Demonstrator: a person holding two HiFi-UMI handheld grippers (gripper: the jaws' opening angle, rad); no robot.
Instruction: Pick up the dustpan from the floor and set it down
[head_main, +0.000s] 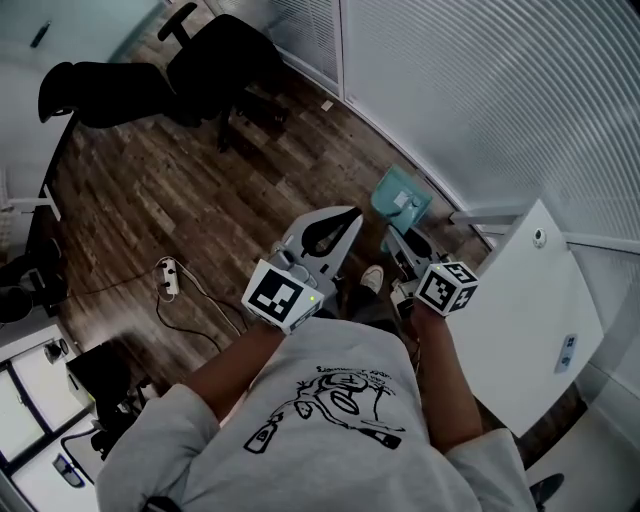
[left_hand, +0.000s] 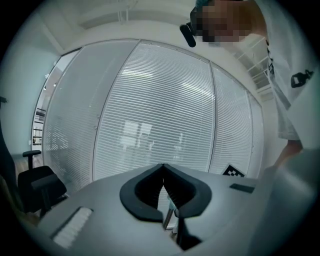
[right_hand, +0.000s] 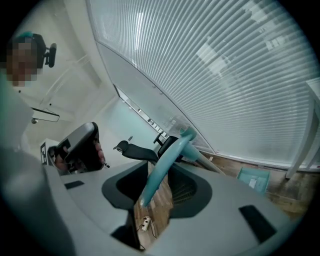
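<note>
In the right tongs (right_hand: 159, 192), the teal dustpan's handle (right_hand: 166, 167) sits clamped.

My left gripper (head_main: 345, 218) is out in front of me, roughly level, its jaws closed tip to tip and empty. My right gripper (head_main: 397, 243) sits just beside it, tilted a little downward, jaws clamped on the teal dustpan handle (right_hand: 162, 167). My left forearm (head_main: 235, 365) and right forearm (head_main: 448, 385) reach forward, bare below grey sleeves
</note>
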